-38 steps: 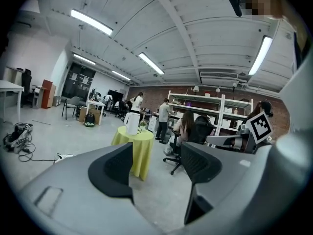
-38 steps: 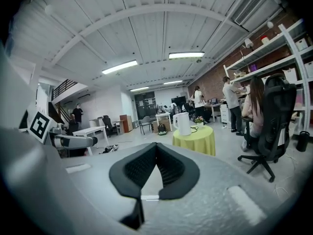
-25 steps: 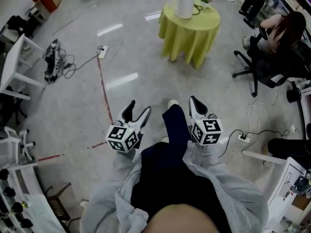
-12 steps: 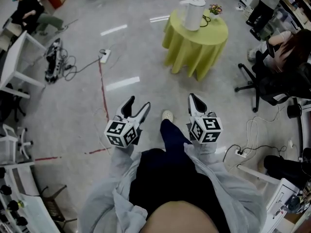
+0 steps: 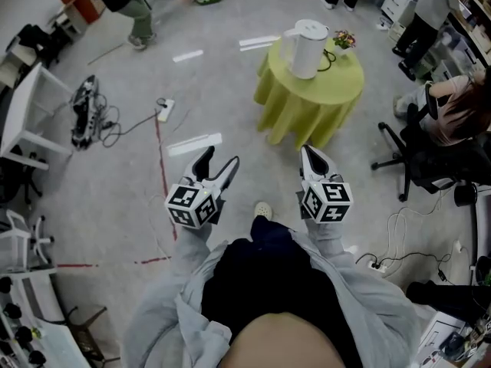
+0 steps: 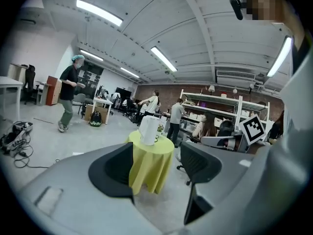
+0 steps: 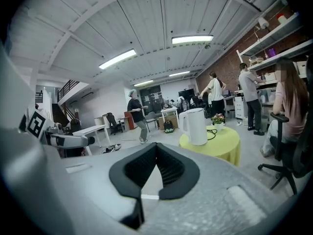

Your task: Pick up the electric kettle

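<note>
The white electric kettle (image 5: 305,48) stands on a round table with a yellow cloth (image 5: 307,102), well ahead of both grippers. In the left gripper view the kettle (image 6: 149,130) shows between the jaws in the distance; in the right gripper view the kettle (image 7: 194,126) is up and to the right of the jaws. My left gripper (image 5: 220,159) is open and holds nothing. My right gripper (image 5: 307,153) has its fingertips together, shut and holding nothing. Both are held over the floor, short of the table.
A small flower pot (image 5: 343,39) and a black cord sit beside the kettle. A seated person on an office chair (image 5: 430,129) is right of the table. Cables and a power strip (image 5: 88,106) lie on the floor at left. Several people stand further back.
Both grippers have been carried forward toward the yellow table, which now sits lower and nearer in the head view. Jaw states are unchanged.
</note>
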The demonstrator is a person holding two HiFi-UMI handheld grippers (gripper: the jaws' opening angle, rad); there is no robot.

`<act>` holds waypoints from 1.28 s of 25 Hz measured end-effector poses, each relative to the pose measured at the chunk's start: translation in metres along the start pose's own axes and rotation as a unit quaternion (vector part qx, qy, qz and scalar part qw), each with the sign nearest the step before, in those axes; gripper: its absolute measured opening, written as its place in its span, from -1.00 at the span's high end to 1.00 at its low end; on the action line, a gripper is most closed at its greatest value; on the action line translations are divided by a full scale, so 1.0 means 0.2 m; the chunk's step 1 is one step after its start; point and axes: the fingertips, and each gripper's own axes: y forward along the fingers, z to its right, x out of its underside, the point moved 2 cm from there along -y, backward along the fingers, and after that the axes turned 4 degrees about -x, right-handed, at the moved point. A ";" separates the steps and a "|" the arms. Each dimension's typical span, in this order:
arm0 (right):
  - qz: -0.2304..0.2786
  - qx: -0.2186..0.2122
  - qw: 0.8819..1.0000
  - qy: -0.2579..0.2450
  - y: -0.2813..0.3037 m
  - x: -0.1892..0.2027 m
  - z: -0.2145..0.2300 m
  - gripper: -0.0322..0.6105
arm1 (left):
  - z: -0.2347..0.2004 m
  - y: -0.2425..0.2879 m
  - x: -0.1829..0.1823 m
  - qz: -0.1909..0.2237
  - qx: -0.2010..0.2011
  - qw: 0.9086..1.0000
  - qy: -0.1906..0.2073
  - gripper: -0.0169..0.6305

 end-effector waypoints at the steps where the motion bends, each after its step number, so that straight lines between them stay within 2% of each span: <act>1: 0.001 0.000 1.000 -0.001 0.04 -0.02 0.03 0.89 | -0.01 0.05 -0.02 0.001 0.002 1.000 0.001 0.00; 7: 0.002 -0.004 1.000 0.001 0.25 -0.08 0.16 0.89 | -0.09 0.26 -0.08 0.001 0.000 1.000 0.004 0.00; 13: -0.001 -0.014 1.000 0.002 0.37 -0.07 0.22 0.89 | -0.13 0.37 -0.07 0.002 -0.008 1.000 -0.005 0.00; 18: -0.030 -0.017 0.999 0.013 0.36 0.02 0.24 0.89 | -0.07 0.38 0.07 -0.034 -0.001 0.999 -0.026 0.00; 21: -0.040 -0.010 0.999 0.020 0.34 0.06 0.27 0.89 | -0.06 0.39 0.12 -0.052 0.002 0.998 -0.033 0.00; 25: -0.039 -0.001 0.999 0.029 0.35 0.05 0.33 0.89 | -0.07 0.49 0.08 -0.050 0.010 0.998 -0.038 0.00; 32: -0.033 0.030 0.998 0.046 0.43 0.01 0.49 0.89 | -0.07 0.71 0.03 -0.069 0.040 0.997 -0.015 0.00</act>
